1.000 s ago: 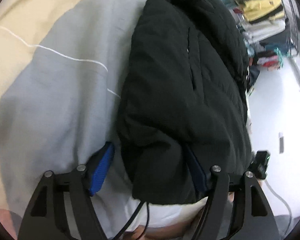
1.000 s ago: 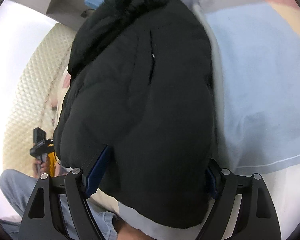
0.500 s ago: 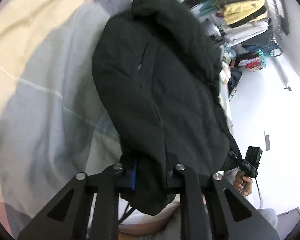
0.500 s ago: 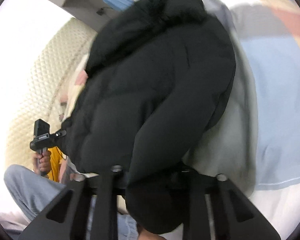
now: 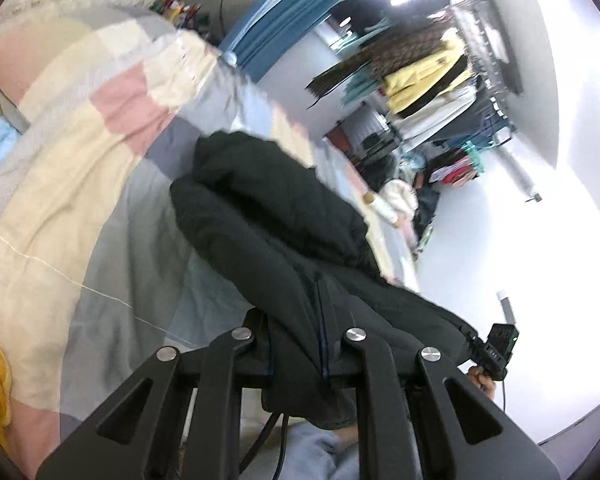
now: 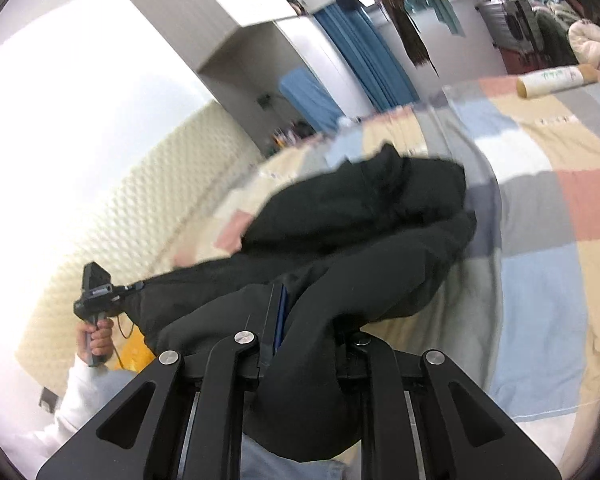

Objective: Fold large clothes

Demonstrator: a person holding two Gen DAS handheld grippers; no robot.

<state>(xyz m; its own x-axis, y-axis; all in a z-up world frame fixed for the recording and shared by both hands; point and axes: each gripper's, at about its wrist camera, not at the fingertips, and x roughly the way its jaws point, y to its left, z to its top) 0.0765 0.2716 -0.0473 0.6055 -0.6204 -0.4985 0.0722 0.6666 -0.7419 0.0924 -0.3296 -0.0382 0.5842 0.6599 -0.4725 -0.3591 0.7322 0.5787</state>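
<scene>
— Gripping what, on the left?

— The left gripper [image 5: 296, 344] is clenched on a bunched edge of the black puffer jacket [image 5: 268, 216], its fingers nearly together with fabric pinched between them.

— Where does the jacket lie?

— Its far end rests on the patchwork bedspread [image 5: 80, 152]; the near end is lifted.

— And to the right?

— The right gripper [image 6: 304, 344] likewise clamps a thick fold of the jacket [image 6: 360, 232], above the bedspread [image 6: 540, 280]. A cardboard roll [image 6: 556, 78] lies well apart.
</scene>
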